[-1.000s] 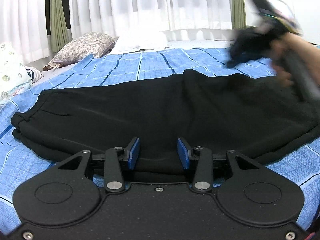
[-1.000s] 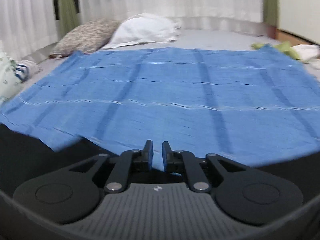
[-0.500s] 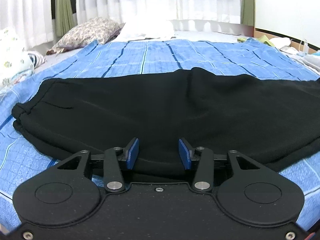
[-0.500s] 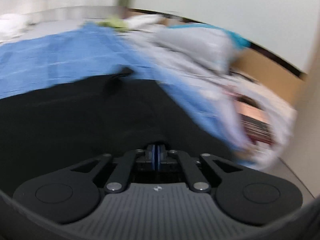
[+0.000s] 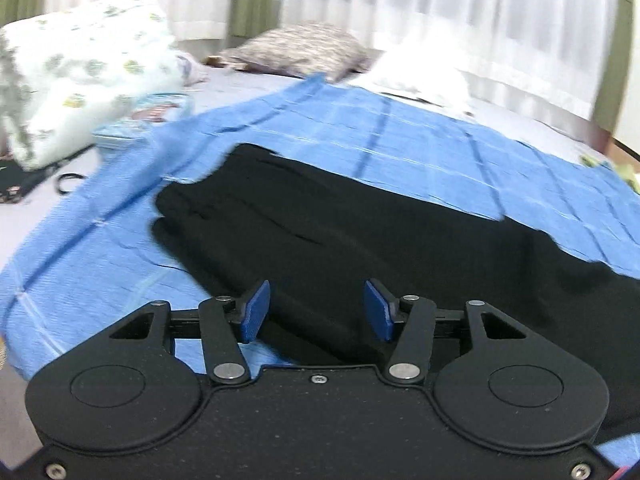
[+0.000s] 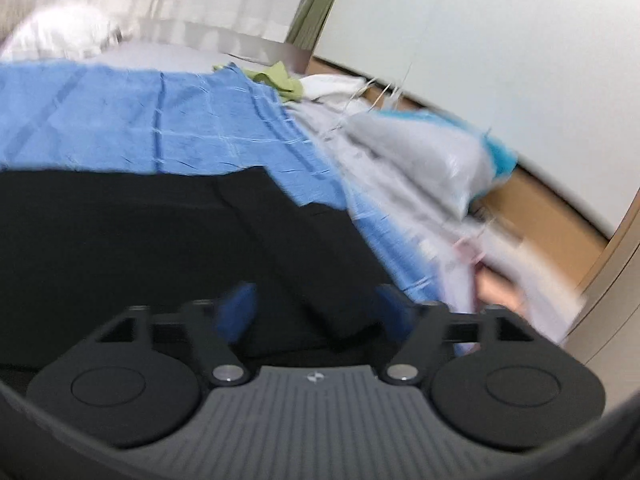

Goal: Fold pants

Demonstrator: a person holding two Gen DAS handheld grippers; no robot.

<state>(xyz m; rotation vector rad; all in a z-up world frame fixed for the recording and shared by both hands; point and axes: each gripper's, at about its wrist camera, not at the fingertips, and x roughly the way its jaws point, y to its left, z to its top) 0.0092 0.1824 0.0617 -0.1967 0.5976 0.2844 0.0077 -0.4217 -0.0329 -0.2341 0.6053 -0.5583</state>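
Change, left view: half a second ago the left gripper [image 5: 316, 312] faced the pants square on with the cloth running across the whole frame; the view has since swung left, so one end of the pants now sits near the middle and a floral bundle fills the far left.
Change, right view: the right gripper [image 6: 316, 312] had its blue pads pressed together half a second ago; now they stand wide apart, blurred by motion.
Left gripper: jaws apart, nothing between them, low over the near edge of the pants.
Right gripper: jaws spread, over the right-hand end of the pants; whether the pads touch the cloth I cannot tell.
Pants: one black pair [image 5: 360, 240], lying flat across the blue sheet [image 5: 420, 136] on the bed, its right end [image 6: 160, 232] close to the sheet's right edge.
Pillows: two at the far end, one patterned [image 5: 296, 50] and one white [image 5: 416, 68].
Floral bundle: one [image 5: 80, 80], far left.
Clothes heap: one pale pile [image 6: 420, 176] right of the sheet, with one green piece [image 6: 276, 78] beyond it.
Curtains: white sheers [image 5: 440, 8] along the far wall.
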